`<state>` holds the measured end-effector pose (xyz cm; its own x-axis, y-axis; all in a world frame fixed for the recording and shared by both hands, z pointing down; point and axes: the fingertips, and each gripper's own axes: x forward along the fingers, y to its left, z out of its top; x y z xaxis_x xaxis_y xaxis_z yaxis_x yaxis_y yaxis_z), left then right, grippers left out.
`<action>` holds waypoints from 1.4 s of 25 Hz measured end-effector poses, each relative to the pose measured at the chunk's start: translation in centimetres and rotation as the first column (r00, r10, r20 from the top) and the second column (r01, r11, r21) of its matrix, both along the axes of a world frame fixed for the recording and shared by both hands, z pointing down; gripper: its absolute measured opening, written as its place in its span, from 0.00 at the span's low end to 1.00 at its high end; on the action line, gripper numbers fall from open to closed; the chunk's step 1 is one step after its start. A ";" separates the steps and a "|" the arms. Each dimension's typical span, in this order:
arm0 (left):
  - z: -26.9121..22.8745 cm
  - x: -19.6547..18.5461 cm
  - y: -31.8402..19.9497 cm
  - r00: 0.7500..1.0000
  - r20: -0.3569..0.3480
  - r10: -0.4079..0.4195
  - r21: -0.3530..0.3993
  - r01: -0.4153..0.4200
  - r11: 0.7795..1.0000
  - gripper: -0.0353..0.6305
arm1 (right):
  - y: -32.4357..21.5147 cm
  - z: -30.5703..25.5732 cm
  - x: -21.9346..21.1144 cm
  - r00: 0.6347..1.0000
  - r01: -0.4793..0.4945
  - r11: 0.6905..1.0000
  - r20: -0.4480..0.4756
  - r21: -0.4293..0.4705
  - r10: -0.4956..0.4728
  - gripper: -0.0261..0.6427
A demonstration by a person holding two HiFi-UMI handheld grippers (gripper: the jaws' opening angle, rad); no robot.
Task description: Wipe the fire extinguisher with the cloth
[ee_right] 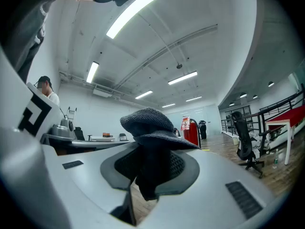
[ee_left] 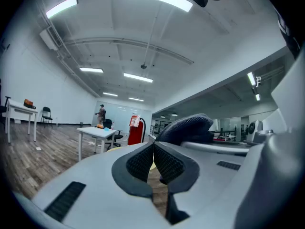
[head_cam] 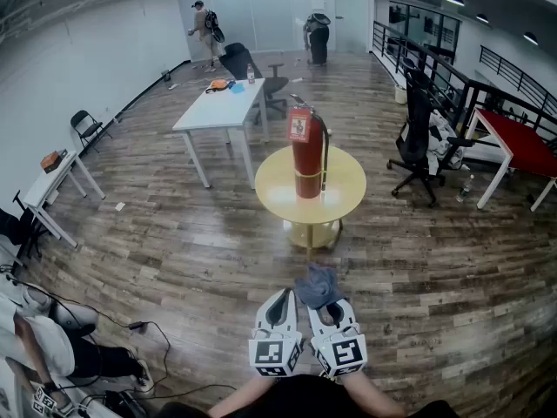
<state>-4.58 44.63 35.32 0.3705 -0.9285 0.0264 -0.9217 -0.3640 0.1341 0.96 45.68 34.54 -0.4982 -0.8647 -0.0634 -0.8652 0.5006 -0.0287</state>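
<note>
As the cloth (head_cam: 318, 286) is pinched between the jaws of the right gripper (head_cam: 329, 313) and is well apart from the fire extinguisher (head_cam: 306, 159), we judge that the wiping is not yet begun. The left gripper (head_cam: 280, 310) has its jaws pressed together on nothing. The fire extinguisher stands upright at twelve o'clock from us on a round yellow table (head_cam: 270, 194); it is red, with a black hose (head_cam: 325, 151) and a tag (head_cam: 299, 126) near its neck.

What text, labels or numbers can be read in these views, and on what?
None legible.
Print on the tag of the fire extinguisher: too blurred to read.
On the left gripper and right gripper: square marker patterns only, no words.
The cloth: no print.
</note>
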 end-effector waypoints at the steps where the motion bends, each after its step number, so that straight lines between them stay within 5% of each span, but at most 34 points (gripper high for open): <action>1: 0.1 0.0 0.1 1.000 0.000 -0.001 0.000 0.001 1.000 0.09 | 0.2 -0.1 -0.1 1.000 0.001 1.000 -0.010 0.000 -0.001 0.17; 13: 0.6 -0.9 0.6 1.000 -0.012 0.009 -0.006 -0.010 1.000 0.09 | 1.2 0.2 -0.6 1.000 -0.008 1.000 0.012 -0.004 0.008 0.17; 22: 1.0 -5.1 0.8 0.998 -0.056 0.007 -0.016 -0.008 1.000 0.09 | 1.3 0.4 -2.5 0.998 -0.029 0.999 0.063 -0.030 0.031 0.17; 35: 2.6 -8.0 -4.3 0.998 -0.064 -0.024 -0.049 0.021 0.999 0.09 | -4.7 1.6 -0.2 0.993 -0.117 0.993 0.008 -0.036 0.117 0.17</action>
<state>-12.58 40.30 37.95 0.3516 -0.9349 0.0484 -0.9185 -0.3346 0.2108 0.75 40.96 36.10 -0.3932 -0.9187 -0.0361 -0.9172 0.3947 -0.0539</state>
